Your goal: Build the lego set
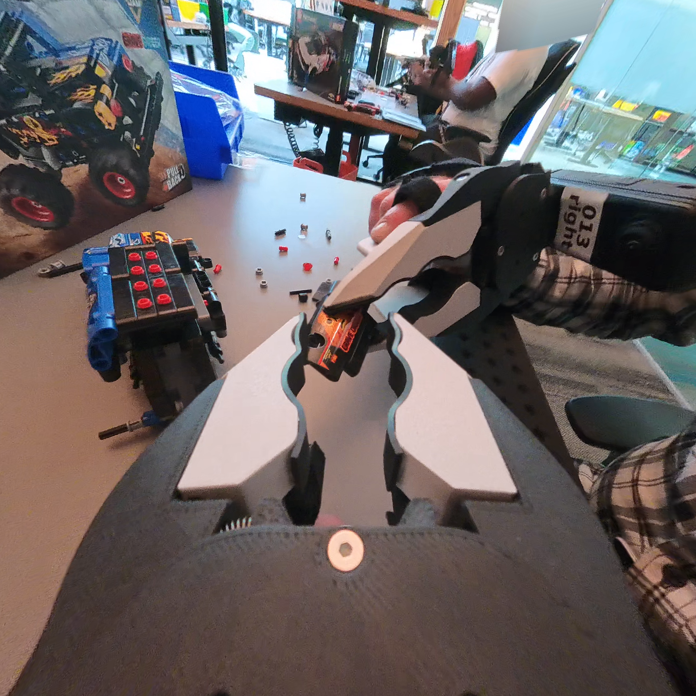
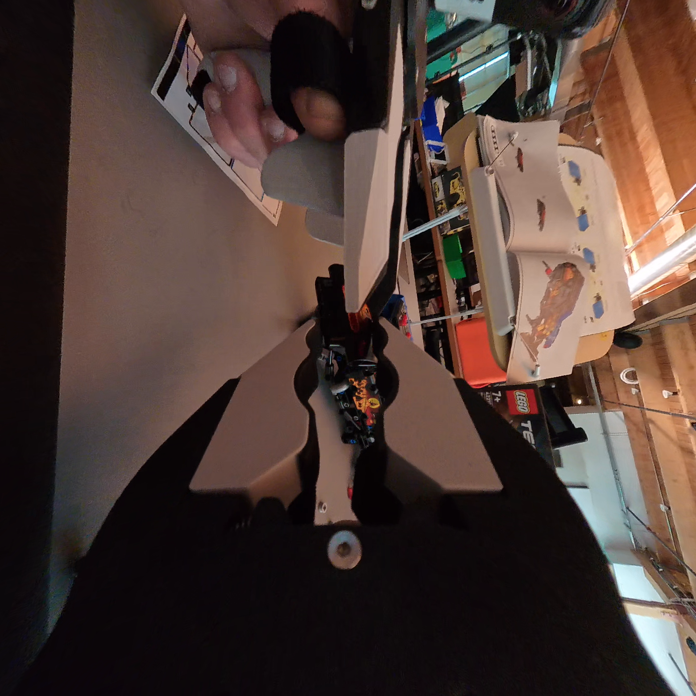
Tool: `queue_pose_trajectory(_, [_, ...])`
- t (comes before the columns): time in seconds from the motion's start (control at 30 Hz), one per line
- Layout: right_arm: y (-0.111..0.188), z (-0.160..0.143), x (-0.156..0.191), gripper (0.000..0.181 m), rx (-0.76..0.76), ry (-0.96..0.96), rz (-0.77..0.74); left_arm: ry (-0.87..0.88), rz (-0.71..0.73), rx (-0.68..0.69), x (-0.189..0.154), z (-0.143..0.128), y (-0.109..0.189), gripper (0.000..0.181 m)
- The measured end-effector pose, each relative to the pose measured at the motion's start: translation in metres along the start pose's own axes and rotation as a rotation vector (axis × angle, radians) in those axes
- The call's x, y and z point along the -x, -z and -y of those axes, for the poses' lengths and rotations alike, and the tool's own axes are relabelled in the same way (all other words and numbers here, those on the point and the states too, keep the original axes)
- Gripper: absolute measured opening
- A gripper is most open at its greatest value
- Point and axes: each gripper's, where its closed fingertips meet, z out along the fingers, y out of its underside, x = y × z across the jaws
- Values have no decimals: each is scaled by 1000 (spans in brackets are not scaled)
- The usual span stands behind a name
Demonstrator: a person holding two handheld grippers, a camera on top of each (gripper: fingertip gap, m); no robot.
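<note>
Your left gripper [image 1: 344, 324]: pale grey fingers with wavy dark-lined inner edges, set in a matte black printed body. Its jaws stand wide, and the small black lego panel [image 1: 335, 342], glossy with an orange flame sticker, sits between the tips, touching the left finger; contact with the other finger I cannot tell.

Your right gripper [image 1: 348, 307] comes in from the right of that panel, one flat grey finger pressed on the panel's top edge. In the right wrist view the right gripper [image 2: 344, 320] shows its jaws narrowed around the same panel [image 2: 339, 312]; it looks clamped, though the exact contact is dim. Your right hand [image 1: 395, 211], in a black fingerless glove over a plaid sleeve, holds the handle behind it.

Left of the panel, on the smooth beige table [image 1: 56, 395], lies the partly built truck [image 1: 150, 301]: black ridged plates with round red studs, a blue tubular beam along its side.

Beyond the panel, loose small parts [image 1: 297, 256] lie scattered: red studs, black pins, grey bushes.

Farther left and back from the truck stands the printed set box [image 1: 86, 113], a blue plastic bin [image 1: 207, 124] beside it. Farthest, a seated person works at a wooden desk [image 1: 339, 109].
</note>
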Motion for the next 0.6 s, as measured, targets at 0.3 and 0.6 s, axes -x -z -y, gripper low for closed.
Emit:
queue_pose_trajectory(0.3, [0, 3, 6, 15, -40, -32, 34, 3, 30, 42, 6, -10, -2, 24])
queue_pose_trajectory(0.6, [2, 6, 2, 6, -38, -6, 1, 185, -10, 26, 14, -11, 1, 49])
